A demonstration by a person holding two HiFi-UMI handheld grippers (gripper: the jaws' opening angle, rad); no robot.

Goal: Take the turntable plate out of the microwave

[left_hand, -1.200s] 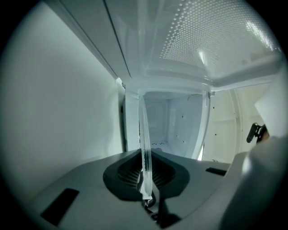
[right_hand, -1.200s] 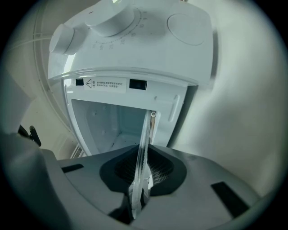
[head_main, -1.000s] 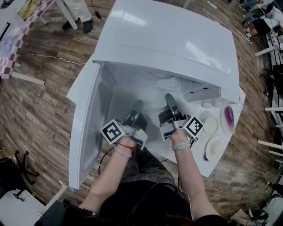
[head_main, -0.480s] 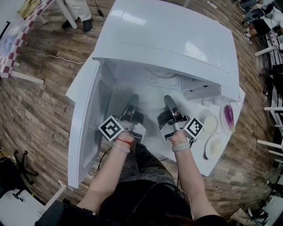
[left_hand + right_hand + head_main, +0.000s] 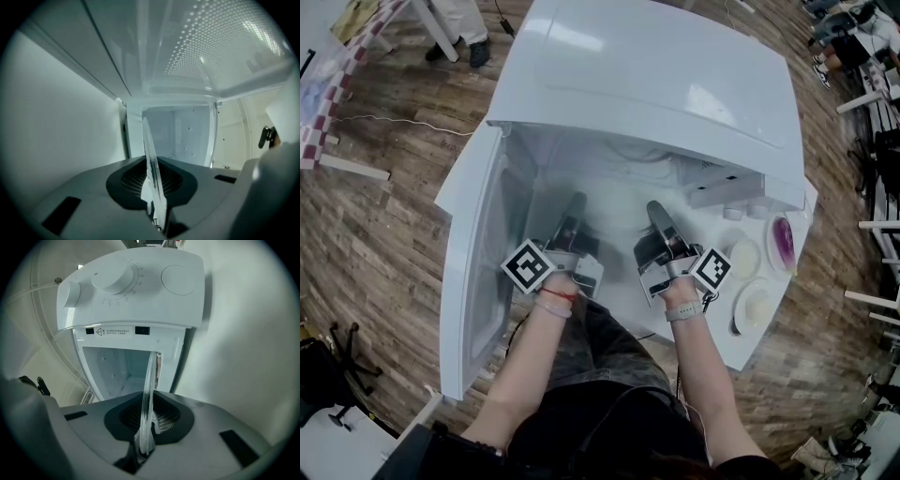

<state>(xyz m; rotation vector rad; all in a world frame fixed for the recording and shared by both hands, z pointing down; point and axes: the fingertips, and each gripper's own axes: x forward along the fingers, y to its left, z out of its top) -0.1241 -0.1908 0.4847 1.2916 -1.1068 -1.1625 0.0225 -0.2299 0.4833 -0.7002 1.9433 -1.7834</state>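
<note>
The clear glass turntable plate (image 5: 614,225) shows only faintly in the head view, at the mouth of the white microwave (image 5: 656,84). My left gripper (image 5: 573,208) holds its left rim and my right gripper (image 5: 655,214) its right rim. In the left gripper view the plate's edge (image 5: 151,154) runs between the shut jaws of the left gripper (image 5: 153,197), with the microwave's cavity beyond. The right gripper view shows the plate's ribbed rim (image 5: 151,380) clamped in the right gripper (image 5: 146,432), facing the cavity opening.
The microwave door (image 5: 473,272) stands open at the left. The control panel (image 5: 131,287) with two knobs sits right of the cavity. Small dishes (image 5: 755,309) and a purple one (image 5: 785,246) lie on the white table to the microwave's right. Wooden floor surrounds it.
My left gripper has shifted a little to the left and farther toward the microwave with the plate's rim in it. The right gripper has hardly moved.
</note>
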